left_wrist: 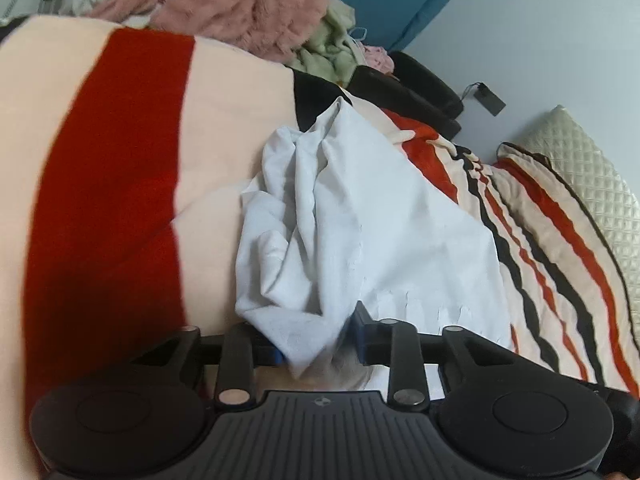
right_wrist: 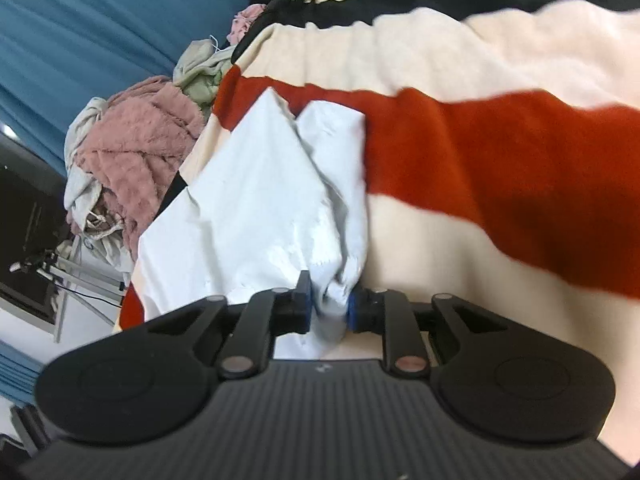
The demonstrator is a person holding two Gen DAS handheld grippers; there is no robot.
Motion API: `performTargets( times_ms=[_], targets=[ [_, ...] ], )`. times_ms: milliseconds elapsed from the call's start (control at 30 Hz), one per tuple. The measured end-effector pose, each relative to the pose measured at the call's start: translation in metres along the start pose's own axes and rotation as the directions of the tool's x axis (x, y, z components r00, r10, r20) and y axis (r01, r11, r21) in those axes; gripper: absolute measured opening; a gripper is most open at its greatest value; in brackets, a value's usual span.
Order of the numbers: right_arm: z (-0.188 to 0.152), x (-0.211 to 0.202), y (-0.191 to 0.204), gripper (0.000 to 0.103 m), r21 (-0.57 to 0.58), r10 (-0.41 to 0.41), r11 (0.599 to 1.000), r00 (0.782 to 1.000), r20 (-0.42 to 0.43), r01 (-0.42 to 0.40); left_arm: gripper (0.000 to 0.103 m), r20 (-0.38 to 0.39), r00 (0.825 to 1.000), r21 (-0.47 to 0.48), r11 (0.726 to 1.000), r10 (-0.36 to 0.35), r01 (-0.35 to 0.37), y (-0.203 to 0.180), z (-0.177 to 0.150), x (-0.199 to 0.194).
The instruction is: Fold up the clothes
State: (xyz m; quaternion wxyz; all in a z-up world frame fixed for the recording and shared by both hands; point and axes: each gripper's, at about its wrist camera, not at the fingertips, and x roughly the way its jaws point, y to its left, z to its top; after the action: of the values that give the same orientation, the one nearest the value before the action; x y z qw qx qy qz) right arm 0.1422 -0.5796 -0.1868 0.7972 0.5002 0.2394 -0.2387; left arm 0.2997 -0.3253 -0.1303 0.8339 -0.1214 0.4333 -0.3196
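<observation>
A striped blanket (left_wrist: 100, 168) in red, cream and black covers the bed. On the blanket lies a crumpled white garment (left_wrist: 360, 220). Beyond the garment sits a pile of pink and green clothes (right_wrist: 132, 140). The left tongs (left_wrist: 320, 344) and right tongs (right_wrist: 328, 308) each pinch a bunched edge of the garment.

White garment (left_wrist: 360, 216) crumpled, partly folded, lying on striped blanket (left_wrist: 112, 168), edges pinched.
</observation>
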Motion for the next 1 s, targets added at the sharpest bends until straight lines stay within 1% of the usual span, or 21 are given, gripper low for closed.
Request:
performTargets(
  times_ms=[33,67,100,167,233,300,367,400,467,567,600,633,667,700,733,767,867,900,1000],
  targets=[
    [0.001,-0.005,0.002,0.022,0.006,-0.015,1.000,1.000,-0.013,0.015,0.035,-0.009,1.000,0.009,1.000,0.012,-0.011,-0.006,0.000,-0.007],
    [0.003,-0.010,0.005,0.022,0.000,-0.029,1.000,0.999,-0.025,0.029,0.042,-0.025,0.999,0.026,0.999,0.024,-0.023,-0.014,0.001,-0.014],
    [0.005,-0.020,0.013,0.022,-0.023,-0.041,0.999,0.999,-0.036,0.040,0.047,-0.039,0.999,0.052,0.998,0.034,-0.032,-0.024,0.002,-0.023],
    [0.007,-0.046,0.028,0.022,-0.060,-0.043,0.997,0.998,-0.035,0.041,0.048,-0.055,0.997,0.107,0.993,0.055,-0.049,-0.045,0.004,-0.044],
    [0.009,-0.075,0.042,0.022,-0.089,-0.033,0.996,0.999,-0.023,0.031,0.053,-0.056,0.997,0.155,0.987,0.044,-0.035,-0.065,0.008,-0.072],
    [0.010,-0.106,0.062,0.022,-0.125,-0.010,0.992,1.000,-0.004,0.010,0.059,-0.031,0.999,0.202,0.979,0.040,-0.033,-0.085,0.007,-0.111],
    [0.007,-0.137,0.081,0.022,-0.188,0.004,0.982,1.000,0.014,-0.002,0.066,0.009,0.999,0.244,0.968,0.047,-0.048,-0.105,0.006,-0.145],
    [0.004,-0.153,0.090,0.022,-0.223,0.010,0.975,1.000,0.022,-0.005,0.068,0.027,0.999,0.254,0.966,0.045,-0.051,-0.113,0.006,-0.161],
    [-0.002,-0.183,0.108,0.022,-0.292,0.021,0.956,0.999,0.039,-0.009,0.072,0.055,0.998,0.271,0.962,0.029,-0.043,-0.124,0.000,-0.198],
    [-0.021,-0.227,0.127,0.022,-0.390,0.030,0.921,0.997,0.071,0.000,0.075,0.112,0.993,0.311,0.948,0.029,-0.063,-0.145,-0.007,-0.250],
    [-0.027,-0.242,0.134,0.022,-0.422,0.033,0.907,0.996,0.081,0.004,0.080,0.126,0.992,0.323,0.944,0.025,-0.065,-0.151,-0.012,-0.265],
    [-0.035,-0.257,0.140,0.029,-0.450,0.040,0.893,0.995,0.092,0.006,0.083,0.141,0.990,0.333,0.941,0.017,-0.064,-0.154,-0.018,-0.281],
    [-0.045,-0.271,0.144,0.056,-0.474,0.048,0.880,0.992,0.113,0.012,0.087,0.159,0.987,0.342,0.938,0.008,-0.063,-0.156,-0.026,-0.298],
    [-0.055,-0.284,0.147,0.073,-0.497,0.055,0.867,0.988,0.143,0.023,0.093,0.178,0.984,0.351,0.934,0.000,-0.063,-0.157,-0.035,-0.315],
    [-0.066,-0.296,0.149,0.096,-0.521,0.067,0.853,0.983,0.172,0.033,0.096,0.197,0.980,0.360,0.931,-0.009,-0.064,-0.159,-0.044,-0.332],
    [-0.076,-0.306,0.150,0.095,-0.548,0.083,0.836,0.976,0.200,0.042,0.102,0.213,0.977,0.371,0.926,-0.017,-0.064,-0.159,-0.054,-0.346],
    [-0.104,-0.330,0.148,0.095,-0.615,0.128,0.787,0.963,0.236,0.046,0.103,0.258,0.965,0.408,0.910,-0.036,-0.075,-0.157,-0.084,-0.385],
    [-0.112,-0.336,0.146,0.095,-0.628,0.144,0.777,0.959,0.243,0.042,0.103,0.275,0.961,0.417,0.905,-0.037,-0.085,-0.155,-0.094,-0.394],
    [-0.134,-0.351,0.135,0.095,-0.646,0.197,0.764,0.946,0.259,0.018,0.103,0.322,0.946,0.436,0.893,-0.040,-0.110,-0.148,-0.119,-0.417]
  ],
)
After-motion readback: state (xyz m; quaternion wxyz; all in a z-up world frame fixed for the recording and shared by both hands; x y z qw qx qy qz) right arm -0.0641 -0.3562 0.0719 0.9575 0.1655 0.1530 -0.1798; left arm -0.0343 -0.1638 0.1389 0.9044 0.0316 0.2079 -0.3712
